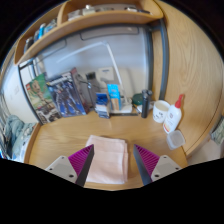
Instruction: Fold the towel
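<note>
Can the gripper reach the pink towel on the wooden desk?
Probably yes. The flat, folded pink cloth towel lies on the light wooden desk right between the open gripper fingers, with nothing on top of it. The white mug and other clutter sit farther back, out of the way.

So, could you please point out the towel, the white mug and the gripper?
towel (108, 158): gripper view, middle of the cloth.
white mug (162, 110): gripper view, its side.
gripper (115, 163): gripper view, midway between open fingertips.
</note>
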Demonstrator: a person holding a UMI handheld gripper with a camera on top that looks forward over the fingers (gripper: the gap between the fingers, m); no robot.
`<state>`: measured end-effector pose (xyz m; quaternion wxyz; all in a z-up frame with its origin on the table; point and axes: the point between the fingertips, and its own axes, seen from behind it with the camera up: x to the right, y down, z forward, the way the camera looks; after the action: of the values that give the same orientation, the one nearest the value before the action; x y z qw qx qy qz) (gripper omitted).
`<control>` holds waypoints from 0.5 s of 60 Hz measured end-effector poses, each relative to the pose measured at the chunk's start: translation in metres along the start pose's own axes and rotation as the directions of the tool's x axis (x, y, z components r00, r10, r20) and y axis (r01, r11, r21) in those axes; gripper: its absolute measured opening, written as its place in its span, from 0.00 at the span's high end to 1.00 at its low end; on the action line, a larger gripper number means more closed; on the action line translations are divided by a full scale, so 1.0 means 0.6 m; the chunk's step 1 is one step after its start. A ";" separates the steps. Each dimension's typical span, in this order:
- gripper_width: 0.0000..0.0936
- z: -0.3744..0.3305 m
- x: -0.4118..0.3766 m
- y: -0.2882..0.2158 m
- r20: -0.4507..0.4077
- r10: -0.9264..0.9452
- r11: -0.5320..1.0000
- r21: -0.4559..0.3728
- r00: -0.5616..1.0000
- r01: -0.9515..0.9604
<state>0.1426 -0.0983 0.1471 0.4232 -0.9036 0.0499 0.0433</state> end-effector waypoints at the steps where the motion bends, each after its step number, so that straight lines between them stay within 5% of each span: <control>1: 0.14 -0.011 -0.010 -0.006 0.007 -0.005 1.000 0.010 1.000 0.005; 13: 0.13 -0.144 -0.125 -0.019 0.067 -0.068 0.993 0.101 0.995 0.061; 30: 0.13 -0.279 -0.234 0.080 0.081 -0.108 0.986 0.137 0.991 0.096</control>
<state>0.0035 -0.2503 0.2341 0.4858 -0.8721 -0.0127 0.0581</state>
